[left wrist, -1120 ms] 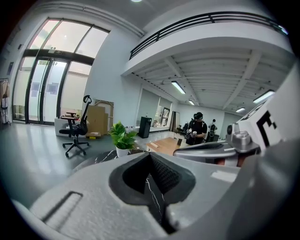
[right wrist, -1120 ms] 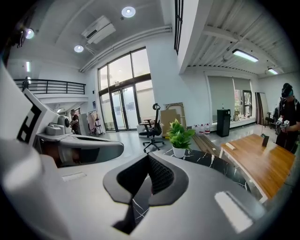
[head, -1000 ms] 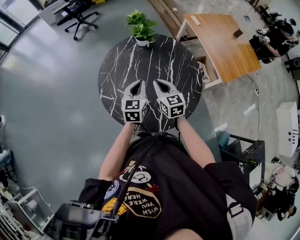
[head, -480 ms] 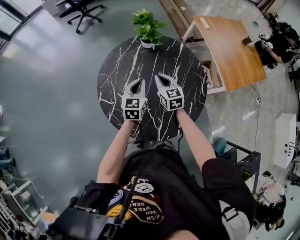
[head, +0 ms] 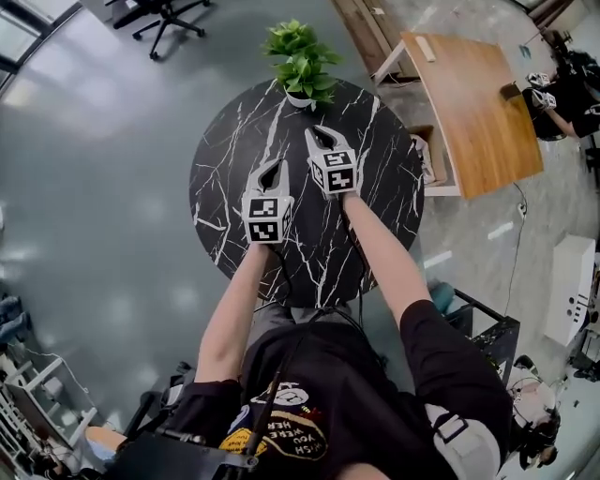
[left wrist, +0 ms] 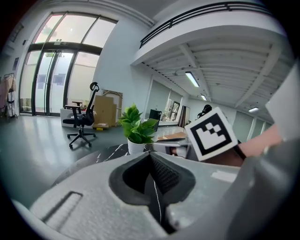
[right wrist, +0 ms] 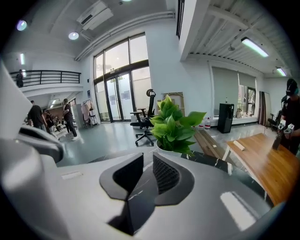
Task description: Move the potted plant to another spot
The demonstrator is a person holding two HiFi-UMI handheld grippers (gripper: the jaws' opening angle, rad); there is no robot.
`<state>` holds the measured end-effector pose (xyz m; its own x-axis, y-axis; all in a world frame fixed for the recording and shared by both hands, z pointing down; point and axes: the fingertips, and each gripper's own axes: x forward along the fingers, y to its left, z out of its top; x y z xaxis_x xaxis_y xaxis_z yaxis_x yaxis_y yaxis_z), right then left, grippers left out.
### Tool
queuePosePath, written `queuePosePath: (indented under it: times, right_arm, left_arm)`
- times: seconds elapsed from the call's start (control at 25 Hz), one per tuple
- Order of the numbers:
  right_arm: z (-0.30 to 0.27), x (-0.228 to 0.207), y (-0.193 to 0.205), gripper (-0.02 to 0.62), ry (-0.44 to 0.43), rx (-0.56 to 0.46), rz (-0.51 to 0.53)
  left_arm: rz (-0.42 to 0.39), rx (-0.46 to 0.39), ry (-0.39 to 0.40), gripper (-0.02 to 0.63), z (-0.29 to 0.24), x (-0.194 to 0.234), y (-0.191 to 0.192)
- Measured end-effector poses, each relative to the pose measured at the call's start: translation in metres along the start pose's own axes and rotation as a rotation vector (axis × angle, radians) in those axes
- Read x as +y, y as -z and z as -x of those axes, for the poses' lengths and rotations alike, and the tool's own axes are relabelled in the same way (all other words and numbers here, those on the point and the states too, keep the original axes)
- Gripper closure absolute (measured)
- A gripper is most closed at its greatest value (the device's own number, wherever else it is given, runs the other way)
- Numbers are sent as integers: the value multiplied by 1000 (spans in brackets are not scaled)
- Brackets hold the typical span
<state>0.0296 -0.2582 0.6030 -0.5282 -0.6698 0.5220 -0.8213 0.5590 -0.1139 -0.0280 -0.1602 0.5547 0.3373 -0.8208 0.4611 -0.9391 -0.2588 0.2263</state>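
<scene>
A leafy green potted plant (head: 300, 58) in a white pot stands at the far edge of the round black marble table (head: 384, 197). My right gripper (head: 317, 133) reaches ahead over the table, a short way in front of the pot; its jaws are opening, a narrow gap shows, and nothing is between them. The plant (right wrist: 175, 123) fills the middle of the right gripper view, just beyond the right gripper (right wrist: 147, 157). My left gripper (head: 273, 166) hangs back and to the left, shut and empty. Past the left gripper (left wrist: 151, 154) the plant (left wrist: 136, 129) shows smaller.
A wooden table (head: 478, 94) stands right of the marble table, with a person (head: 567, 98) seated beyond it. An office chair (head: 164, 11) is on the grey floor at the far left. A dark metal rack (head: 492, 323) stands at my right.
Both grippers have moved forward over the table toward the plant, the right one farther. The right jaws have parted slightly.
</scene>
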Motion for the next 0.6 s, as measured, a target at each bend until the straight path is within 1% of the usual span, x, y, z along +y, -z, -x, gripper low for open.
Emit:
queuePosePath:
  times: [0.08,0.16,0.28,0.32,0.44,0.6]
  right_arm:
    - [-28,-9,-6,459,4,-10,-22]
    - [-53,-22,-10,341,33,-30,-22]
    - [-92,-43,1,203,92,-41,-15]
    - [-105,-49,7,168,110,-39,-15]
    - [-138,-63,23,104,153,-35,-14]
    - [-172,-72,32,74,173,-31,-18]
  left_arm:
    - [7,5,5,604,-5,9,4]
    - [28,10,2,604,-7,19,8]
    - [62,16,-6,604,-10,32,16]
    - [72,18,-9,604,-12,36,18]
    - [94,22,-17,604,-17,49,25]
    - [108,20,-22,604,-27,63,29]
